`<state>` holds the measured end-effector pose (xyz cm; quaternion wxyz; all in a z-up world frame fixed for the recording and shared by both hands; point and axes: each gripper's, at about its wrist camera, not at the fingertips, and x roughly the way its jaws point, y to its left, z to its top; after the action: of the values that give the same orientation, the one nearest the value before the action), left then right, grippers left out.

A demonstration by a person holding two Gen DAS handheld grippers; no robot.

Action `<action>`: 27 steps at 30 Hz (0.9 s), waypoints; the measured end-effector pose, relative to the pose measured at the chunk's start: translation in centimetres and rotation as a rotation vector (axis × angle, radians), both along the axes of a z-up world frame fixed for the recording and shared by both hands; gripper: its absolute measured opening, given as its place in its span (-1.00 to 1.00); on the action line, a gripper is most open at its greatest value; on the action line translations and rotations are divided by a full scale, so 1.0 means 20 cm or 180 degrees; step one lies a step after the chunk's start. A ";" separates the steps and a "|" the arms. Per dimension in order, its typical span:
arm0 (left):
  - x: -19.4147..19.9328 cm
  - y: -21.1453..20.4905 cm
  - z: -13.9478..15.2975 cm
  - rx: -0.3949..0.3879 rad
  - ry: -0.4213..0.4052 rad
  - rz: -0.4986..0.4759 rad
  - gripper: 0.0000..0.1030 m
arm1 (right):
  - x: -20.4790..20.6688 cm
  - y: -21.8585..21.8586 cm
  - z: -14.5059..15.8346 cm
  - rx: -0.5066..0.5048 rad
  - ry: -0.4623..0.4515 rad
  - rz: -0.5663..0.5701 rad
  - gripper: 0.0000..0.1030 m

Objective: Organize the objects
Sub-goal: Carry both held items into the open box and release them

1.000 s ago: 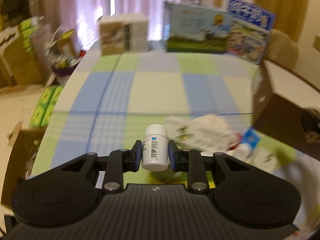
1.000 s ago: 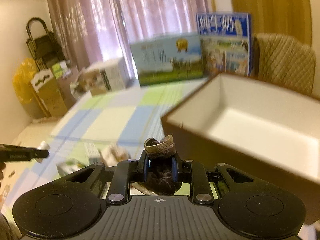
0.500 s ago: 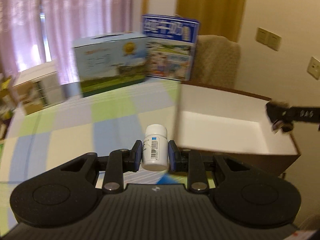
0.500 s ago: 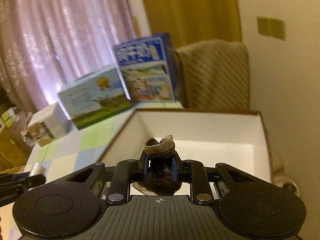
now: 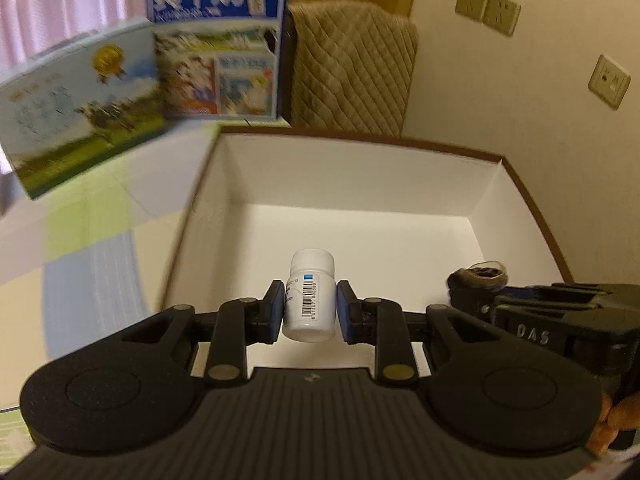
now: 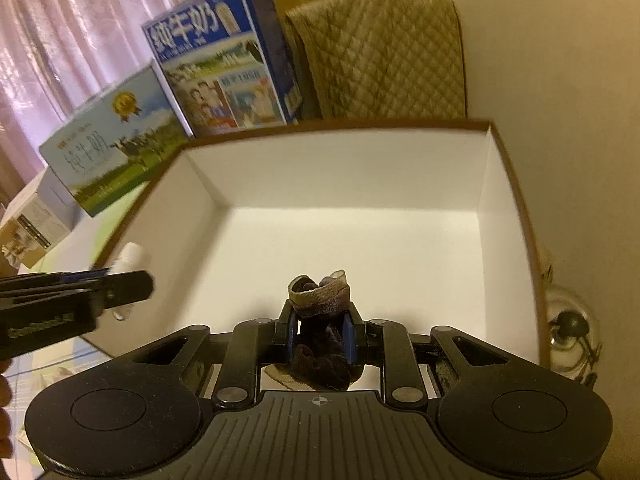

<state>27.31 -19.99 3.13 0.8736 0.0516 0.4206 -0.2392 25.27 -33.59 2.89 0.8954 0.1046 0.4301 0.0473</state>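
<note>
Two hand-held grippers hang over the same open box, each clamped on its own load. The left hand-held gripper (image 5: 309,307) squeezes a small white plastic pill bottle with a barcode label (image 5: 310,296) between its blue-padded fingers (image 5: 276,312), the bottle upright with its cap pointing away from the camera. Ahead of and below it lies the brown cardboard box with a white lining (image 5: 486,184), whose floor looks bare. To its right, over the box's near right corner, the right hand-held gripper (image 5: 478,280) reaches in, carrying a dark bundle. From the right wrist view, that right hand-held gripper (image 6: 320,330) pinches a bunched dark brown sock with a tan cuff (image 6: 322,300), the cuff poking up above the pads and the rest sagging below; it may be more than one sock, the folds are hard to read. The box (image 6: 504,184) spreads out in front of it, and the left hand-held gripper (image 6: 124,268) shows blurred at its left, over the box's left wall. Beyond the box stand a blue milk carton case (image 6: 224,56) and a green-and-blue landscape-printed carton (image 6: 112,136) on the checked green-and-blue cloth surface (image 5: 88,264).
</note>
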 end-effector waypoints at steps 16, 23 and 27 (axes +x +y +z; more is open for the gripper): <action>0.14 -0.18 -0.22 0.0122 0.0366 -0.0236 -0.56 | 0.09 -0.03 -0.16 0.0020 0.0270 -0.0097 -0.63; 0.13 -0.18 -0.19 0.0156 0.0247 -0.0253 -0.21 | 0.10 -0.03 -0.16 0.0012 0.0258 -0.0126 -0.62; 0.12 -0.18 -0.17 0.0183 0.0199 -0.0243 -0.11 | 0.10 -0.03 -0.15 0.0033 0.0245 -0.0134 -0.62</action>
<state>29.81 -23.50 -0.34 0.8485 0.0852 0.4521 -0.2616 27.25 -34.28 -0.06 0.8785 0.1200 0.4617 0.0265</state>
